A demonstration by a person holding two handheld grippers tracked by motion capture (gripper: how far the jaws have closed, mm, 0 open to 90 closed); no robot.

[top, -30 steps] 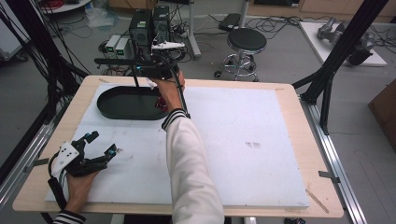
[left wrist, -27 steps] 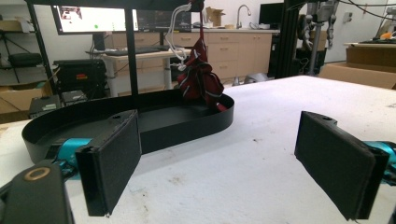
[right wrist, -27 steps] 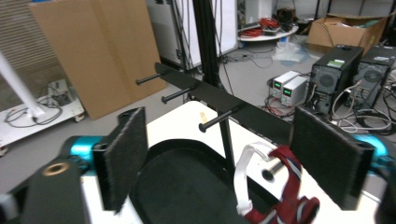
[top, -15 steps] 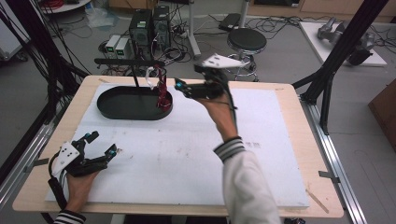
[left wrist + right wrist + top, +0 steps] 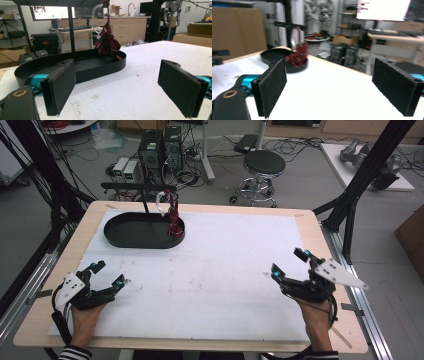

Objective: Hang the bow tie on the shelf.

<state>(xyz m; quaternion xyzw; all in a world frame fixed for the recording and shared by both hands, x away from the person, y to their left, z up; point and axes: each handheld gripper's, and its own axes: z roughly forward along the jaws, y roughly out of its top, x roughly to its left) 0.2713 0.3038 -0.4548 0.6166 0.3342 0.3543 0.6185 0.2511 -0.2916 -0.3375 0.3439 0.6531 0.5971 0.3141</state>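
Claws both open and empty, left claw (image 5: 107,276) and right claw (image 5: 289,262) low over the white mat (image 5: 220,270).

high view looks down over the table (image 5: 210,280); both low gripper views face its far black tray (image 5: 82,67).

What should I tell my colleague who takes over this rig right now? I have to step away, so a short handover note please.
Left gripper: open, holding nothing, near the table's front left.
Right gripper: open, holding nothing, at front right.
Red cloth: hanging from the black stand's bar, with its lower end in the black oval tray at back left.
Done: hanging appears finished.
Left: probably nothing; check that the cloth hangs securely.
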